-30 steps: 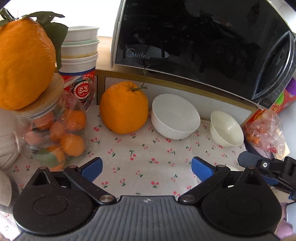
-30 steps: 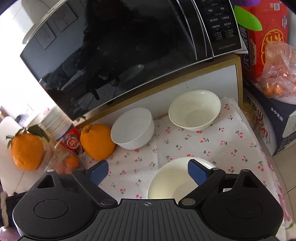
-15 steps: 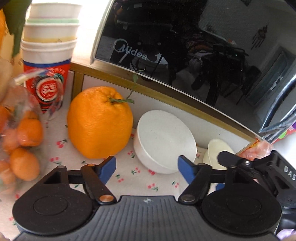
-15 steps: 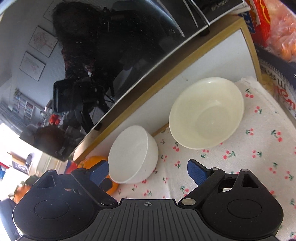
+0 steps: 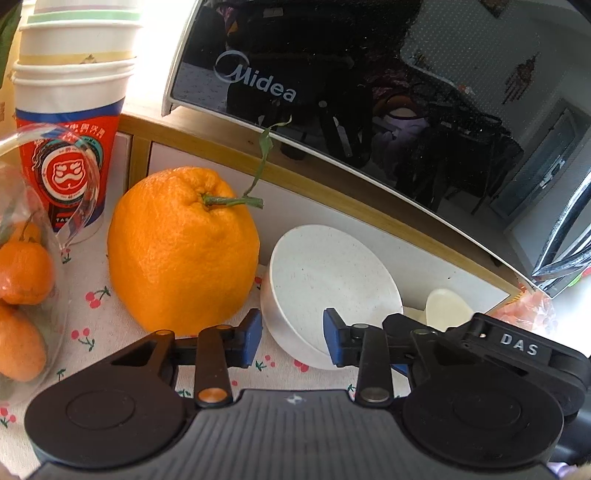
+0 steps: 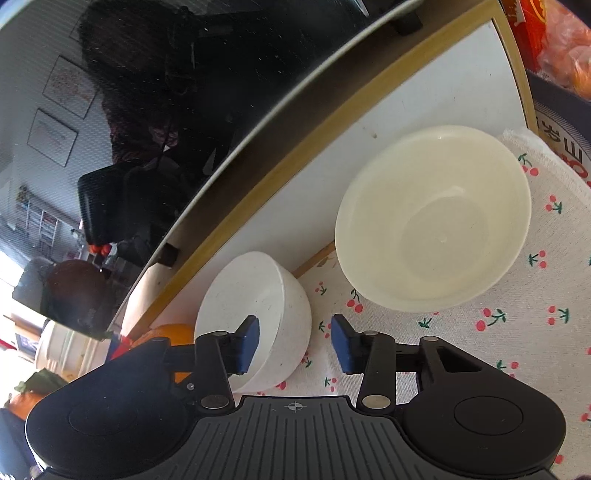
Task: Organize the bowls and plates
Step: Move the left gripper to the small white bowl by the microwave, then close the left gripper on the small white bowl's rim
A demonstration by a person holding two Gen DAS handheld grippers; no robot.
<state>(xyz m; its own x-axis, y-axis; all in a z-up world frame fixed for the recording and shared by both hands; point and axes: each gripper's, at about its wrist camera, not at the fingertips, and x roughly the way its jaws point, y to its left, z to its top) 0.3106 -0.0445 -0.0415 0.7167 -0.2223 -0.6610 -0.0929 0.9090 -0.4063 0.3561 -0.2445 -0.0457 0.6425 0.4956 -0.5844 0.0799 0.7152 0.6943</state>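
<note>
A white bowl (image 5: 325, 288) stands on the cherry-print cloth, against the shelf under the microwave. My left gripper (image 5: 291, 338) straddles its near left wall, one blue pad outside and one over the inside; its jaws are closing and a gap still shows. My right gripper (image 6: 295, 345) straddles the white bowl's (image 6: 258, 306) right wall, left pad inside and right pad clear of it, jaws closing too. A wider cream bowl (image 6: 436, 221) sits empty to the right. In the left wrist view the cream bowl (image 5: 443, 306) peeks out behind the right gripper's black housing (image 5: 509, 350).
A large orange (image 5: 181, 251) stands just left of the white bowl. Stacked paper cups (image 5: 70, 110) and a bag of small oranges (image 5: 22, 280) are further left. The black microwave (image 5: 369, 92) overhangs the shelf. A red box (image 6: 517, 29) and a bag of fruit (image 5: 528, 314) lie right.
Both grippers came forward and down to the white bowl, and both pairs of jaws narrowed from wide open. The cream dish at the front has dropped out of the right wrist view.
</note>
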